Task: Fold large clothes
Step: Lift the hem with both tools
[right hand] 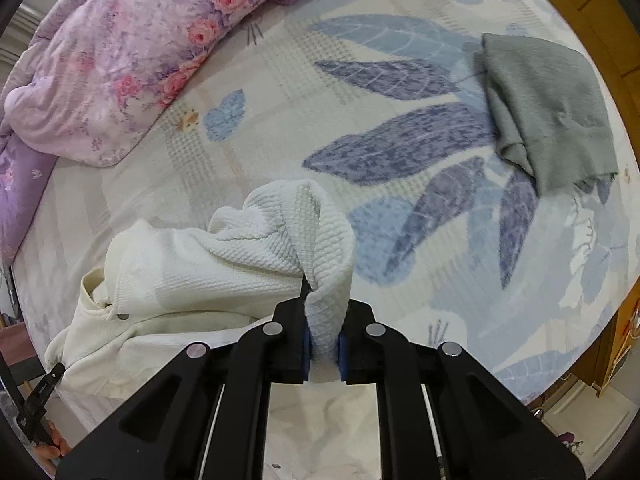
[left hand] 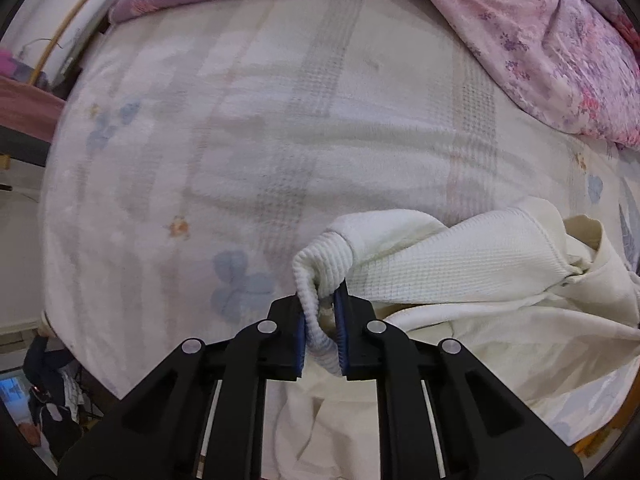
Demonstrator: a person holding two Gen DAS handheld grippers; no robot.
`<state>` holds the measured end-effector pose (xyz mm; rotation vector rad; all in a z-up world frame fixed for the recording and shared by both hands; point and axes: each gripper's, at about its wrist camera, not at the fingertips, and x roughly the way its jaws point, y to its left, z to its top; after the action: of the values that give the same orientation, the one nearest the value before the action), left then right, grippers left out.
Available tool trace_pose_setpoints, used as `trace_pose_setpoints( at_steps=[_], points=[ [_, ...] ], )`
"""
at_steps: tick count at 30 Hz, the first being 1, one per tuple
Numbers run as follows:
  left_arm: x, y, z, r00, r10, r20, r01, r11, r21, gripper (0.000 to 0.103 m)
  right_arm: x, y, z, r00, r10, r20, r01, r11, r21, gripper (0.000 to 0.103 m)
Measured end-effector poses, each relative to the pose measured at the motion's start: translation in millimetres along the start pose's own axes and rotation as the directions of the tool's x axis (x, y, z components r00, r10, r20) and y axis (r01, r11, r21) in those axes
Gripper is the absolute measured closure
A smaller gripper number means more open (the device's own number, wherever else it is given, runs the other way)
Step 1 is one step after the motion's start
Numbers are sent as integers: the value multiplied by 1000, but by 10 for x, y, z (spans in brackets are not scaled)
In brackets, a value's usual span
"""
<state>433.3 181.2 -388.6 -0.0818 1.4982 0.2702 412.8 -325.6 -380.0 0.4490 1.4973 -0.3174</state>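
Note:
A cream-white waffle-knit garment [left hand: 460, 280] hangs bunched between both grippers above the bed. My left gripper [left hand: 322, 320] is shut on a ribbed edge of the garment, which drapes off to the right. My right gripper [right hand: 324, 328] is shut on another ribbed edge of the same garment [right hand: 224, 264], which drapes off to the left. A snap button [right hand: 124, 316] shows on its smoother lower part. Part of the cloth hangs below the grippers out of view.
The bed [left hand: 240, 120] has a pale sheet with blue leaf prints [right hand: 400, 148]. A pink and purple floral quilt [right hand: 120, 60] is piled at the far side and also shows in the left wrist view [left hand: 560, 60]. A folded grey garment [right hand: 548, 108] lies at the right. A wooden bed frame [right hand: 580, 8] borders the right.

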Motion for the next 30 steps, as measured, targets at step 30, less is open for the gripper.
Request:
trace_pose_setpoints(
  at_steps=[30],
  points=[
    [-685, 453, -2517, 992, 82, 95, -74, 994, -85, 98, -710, -697, -1974, 989, 142, 47, -131, 973, -192, 94]
  ],
)
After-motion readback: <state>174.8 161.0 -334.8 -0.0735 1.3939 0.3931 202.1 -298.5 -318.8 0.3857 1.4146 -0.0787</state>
